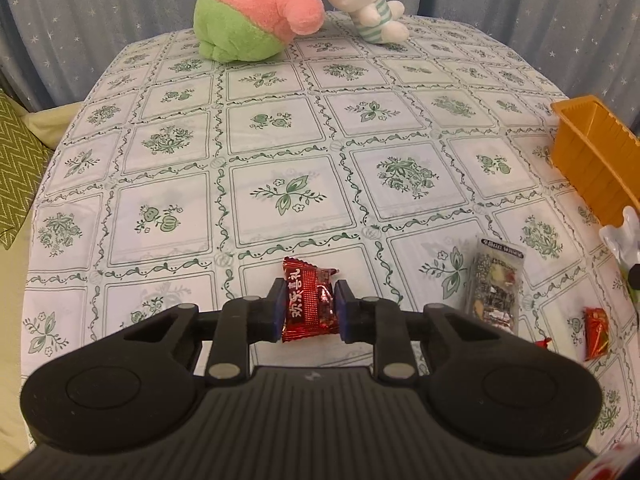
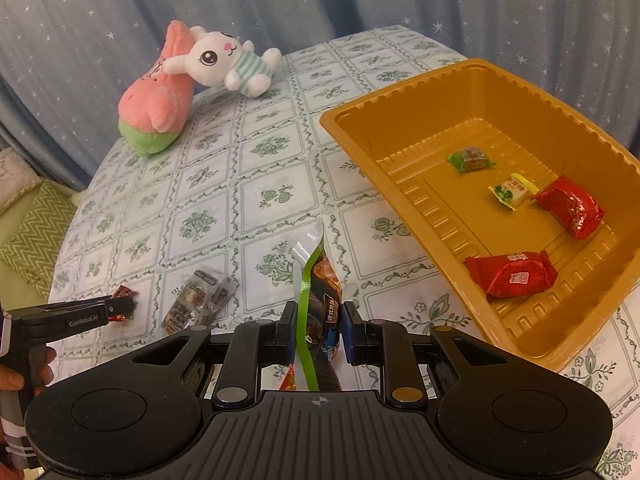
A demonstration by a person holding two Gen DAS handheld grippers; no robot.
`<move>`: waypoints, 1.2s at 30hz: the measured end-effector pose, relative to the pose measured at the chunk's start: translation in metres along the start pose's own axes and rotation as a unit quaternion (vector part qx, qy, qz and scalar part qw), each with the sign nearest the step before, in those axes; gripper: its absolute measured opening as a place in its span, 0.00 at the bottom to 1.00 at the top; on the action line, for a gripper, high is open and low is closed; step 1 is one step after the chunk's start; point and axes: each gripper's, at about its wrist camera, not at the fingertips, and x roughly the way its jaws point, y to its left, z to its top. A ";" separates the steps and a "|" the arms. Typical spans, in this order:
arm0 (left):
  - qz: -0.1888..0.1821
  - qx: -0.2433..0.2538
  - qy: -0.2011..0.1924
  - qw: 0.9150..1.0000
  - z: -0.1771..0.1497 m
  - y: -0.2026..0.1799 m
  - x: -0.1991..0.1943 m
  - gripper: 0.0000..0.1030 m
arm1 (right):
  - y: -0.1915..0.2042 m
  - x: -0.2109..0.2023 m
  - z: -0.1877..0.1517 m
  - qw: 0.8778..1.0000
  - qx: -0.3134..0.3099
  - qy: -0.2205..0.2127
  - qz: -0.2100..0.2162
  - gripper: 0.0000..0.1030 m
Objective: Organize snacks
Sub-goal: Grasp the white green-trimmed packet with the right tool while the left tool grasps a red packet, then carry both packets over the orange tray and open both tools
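Mid-collection: ribbed orange plastic tray (image 2: 404, 152) at the desk's right edge, four sweets inside. Right claw (image 2: 318, 330) pinching a green-striped foil snack pouch (image 2: 316, 284); left claw (image 1: 309, 307) pinching a red foil candy (image 1: 308, 300). Next, probably: carry over tray, release.

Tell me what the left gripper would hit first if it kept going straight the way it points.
Most likely only the tablecloth. The left gripper, shut on a red candy, points down at bare cloth; the pink and green plush toy sits farther off, though depth is hard to judge.
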 end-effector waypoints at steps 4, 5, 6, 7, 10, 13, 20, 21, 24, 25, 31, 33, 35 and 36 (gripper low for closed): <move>-0.005 0.000 -0.005 1.000 -0.001 0.000 -0.013 0.22 | 0.002 -0.002 0.000 1.000 -0.003 -0.002 0.006 0.22; -0.008 0.000 -0.006 1.000 -0.002 0.000 -0.017 0.22 | 0.003 -0.003 0.000 1.000 -0.004 -0.002 0.008 0.22; -0.010 0.001 -0.007 1.000 -0.003 -0.001 -0.021 0.22 | 0.003 -0.004 0.000 1.000 -0.005 -0.002 0.010 0.22; -0.012 0.002 -0.007 1.000 -0.003 -0.002 -0.025 0.22 | 0.004 -0.005 0.000 1.000 -0.005 -0.003 0.012 0.22; -0.023 0.005 -0.009 1.000 -0.006 -0.007 -0.039 0.22 | 0.005 -0.009 -0.001 1.000 -0.007 0.000 0.019 0.22; -0.040 0.008 -0.016 0.999 -0.010 -0.017 -0.055 0.22 | 0.004 -0.014 -0.003 1.000 -0.009 0.000 0.026 0.22; -0.081 0.026 -0.030 0.996 -0.013 -0.054 -0.087 0.22 | -0.002 -0.034 -0.009 0.999 -0.008 0.000 0.040 0.22; -0.088 0.029 -0.032 0.995 -0.014 -0.061 -0.091 0.22 | -0.004 -0.038 -0.010 0.999 -0.008 0.000 0.042 0.22; -0.107 0.040 -0.037 0.993 -0.014 -0.083 -0.102 0.22 | -0.012 -0.050 -0.011 0.999 -0.010 -0.004 0.047 0.22; -0.113 0.043 -0.038 0.992 -0.014 -0.091 -0.104 0.22 | -0.015 -0.054 -0.011 0.999 -0.011 -0.005 0.048 0.22; -0.140 0.067 -0.043 0.987 -0.013 -0.143 -0.115 0.22 | -0.043 -0.080 -0.008 0.999 -0.009 -0.019 0.046 0.22; -0.146 0.073 -0.046 0.986 -0.010 -0.160 -0.117 0.22 | -0.056 -0.089 -0.006 0.999 -0.006 -0.025 0.043 0.22; -0.150 0.076 -0.049 0.984 -0.007 -0.176 -0.119 0.22 | -0.070 -0.097 -0.002 0.999 -0.003 -0.030 0.040 0.22; -0.152 0.078 -0.051 0.984 -0.006 -0.184 -0.120 0.22 | -0.077 -0.101 0.000 0.999 -0.001 -0.033 0.038 0.22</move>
